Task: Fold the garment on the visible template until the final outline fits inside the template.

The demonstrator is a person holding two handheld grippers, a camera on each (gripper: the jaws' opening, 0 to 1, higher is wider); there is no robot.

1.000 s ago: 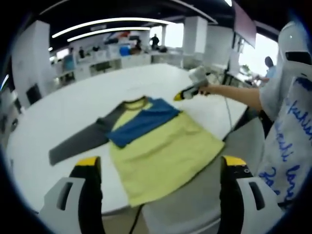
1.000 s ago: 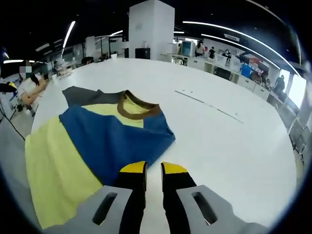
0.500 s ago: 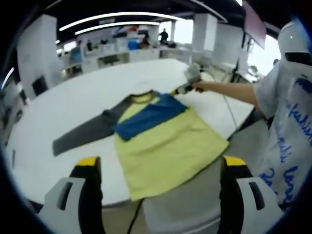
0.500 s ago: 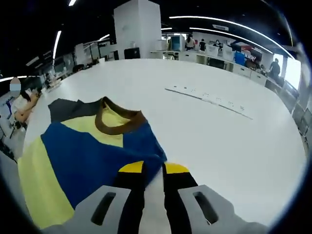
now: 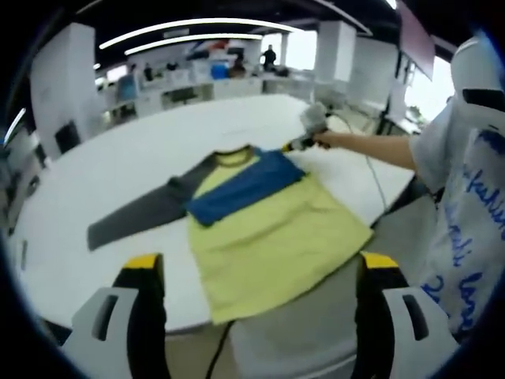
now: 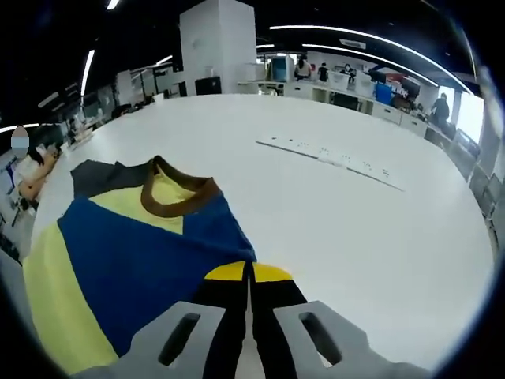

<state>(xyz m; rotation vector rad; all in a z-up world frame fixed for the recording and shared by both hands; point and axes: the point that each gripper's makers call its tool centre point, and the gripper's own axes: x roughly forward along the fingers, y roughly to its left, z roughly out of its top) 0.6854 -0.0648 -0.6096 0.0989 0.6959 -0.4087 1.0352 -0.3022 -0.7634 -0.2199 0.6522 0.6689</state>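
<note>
Right gripper view: our right gripper (image 6: 248, 272) has its jaws closed together at the edge of the garment's (image 6: 134, 245) folded blue sleeve — whether cloth is pinched we cannot tell. Garment lies flat on the white tabletop (image 6: 347, 213), spreading left of this gripper. Left gripper (image 5: 256, 272) hangs with jaws wide apart off the hem side — grey sleeve (image 5: 138, 217) unfolded, extending away from the right gripper.

Open-plan office/lab, big white table (image 6: 379, 229), desk rows w/ monitors (image 5: 189, 83), ceiling strip lights (image 5: 189, 28), white pillar (image 6: 207, 43)
</note>
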